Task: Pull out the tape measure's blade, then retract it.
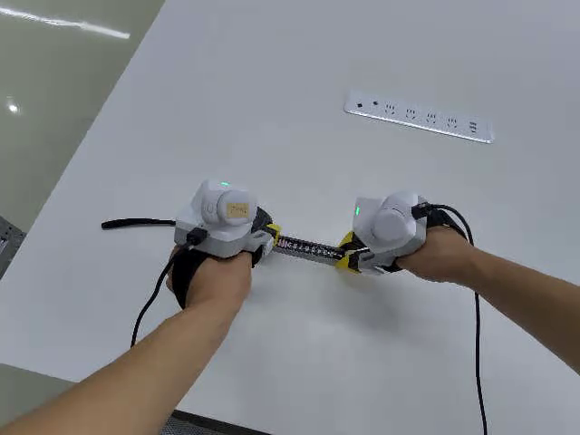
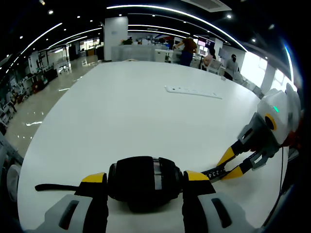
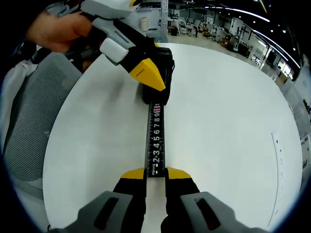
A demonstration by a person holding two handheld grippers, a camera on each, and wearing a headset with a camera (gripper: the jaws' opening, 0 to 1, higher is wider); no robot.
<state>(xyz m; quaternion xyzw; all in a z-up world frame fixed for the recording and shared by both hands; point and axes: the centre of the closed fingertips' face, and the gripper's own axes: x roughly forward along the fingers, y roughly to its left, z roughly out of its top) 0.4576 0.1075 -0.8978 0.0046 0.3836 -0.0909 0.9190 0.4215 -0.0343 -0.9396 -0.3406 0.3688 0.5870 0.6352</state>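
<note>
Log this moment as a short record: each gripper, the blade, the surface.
left gripper: shut on the tape measure case
right gripper: shut on the blade near its tip
blade: partly drawn out, straight, markings up, running from case to right gripper
table: white; power strip lies at the far side, apart

White table (image 1: 272, 91) (power strip (image 1: 419, 116) aboard).

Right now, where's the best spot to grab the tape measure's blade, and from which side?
At its free tip, coming end-on from the side away from the case. The blade is a thin straight strip leaving the black case, so a pull along its length suits it; the right gripper is shut there, the left gripper on the case.
</note>
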